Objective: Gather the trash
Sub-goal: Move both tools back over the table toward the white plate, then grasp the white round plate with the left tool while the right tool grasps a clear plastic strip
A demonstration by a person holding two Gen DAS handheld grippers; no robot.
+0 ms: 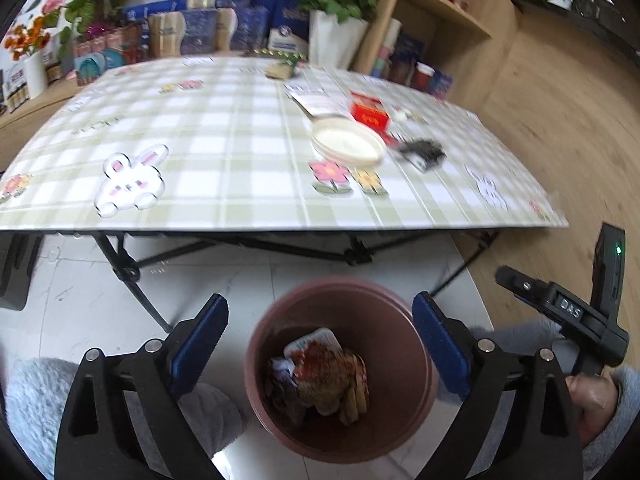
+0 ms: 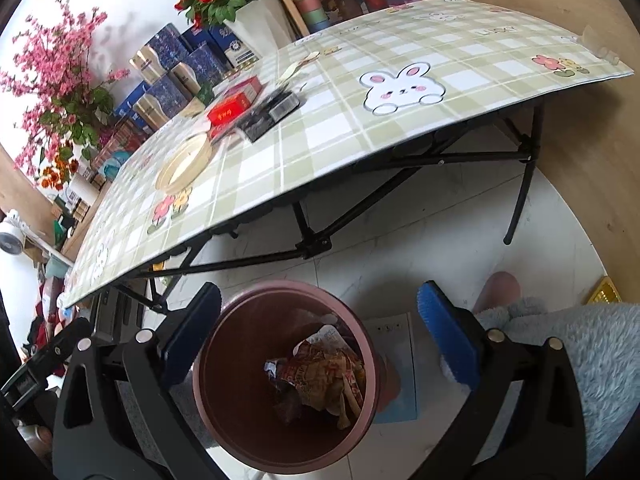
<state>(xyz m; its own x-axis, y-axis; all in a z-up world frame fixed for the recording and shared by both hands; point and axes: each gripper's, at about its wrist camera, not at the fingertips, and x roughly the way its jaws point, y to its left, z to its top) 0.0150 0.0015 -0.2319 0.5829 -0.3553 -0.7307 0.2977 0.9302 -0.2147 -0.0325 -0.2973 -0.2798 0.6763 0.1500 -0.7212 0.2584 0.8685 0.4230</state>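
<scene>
A brown round bin (image 1: 340, 368) stands on the white floor below the table's near edge, with crumpled snack wrappers (image 1: 324, 376) lying at its bottom. My left gripper (image 1: 320, 344) hangs over the bin, open wide, with nothing between its blue pads. My right gripper (image 2: 320, 340) is also above the bin (image 2: 284, 376), open and empty; the wrappers (image 2: 320, 376) show inside. On the checked table remain a red packet (image 1: 370, 114), a black wrapper (image 1: 424, 152), a shallow white dish (image 1: 348, 142) and a white pouch (image 1: 320, 102).
The folding table (image 1: 240, 152) has black crossed legs (image 1: 132, 276) close behind the bin. Flower pots and blue boxes (image 1: 224, 16) crowd the far side. A wooden shelf (image 1: 440, 12) stands right. A person's fluffy grey sleeve (image 2: 580, 360) and a booklet (image 2: 394, 364) lie beside the bin.
</scene>
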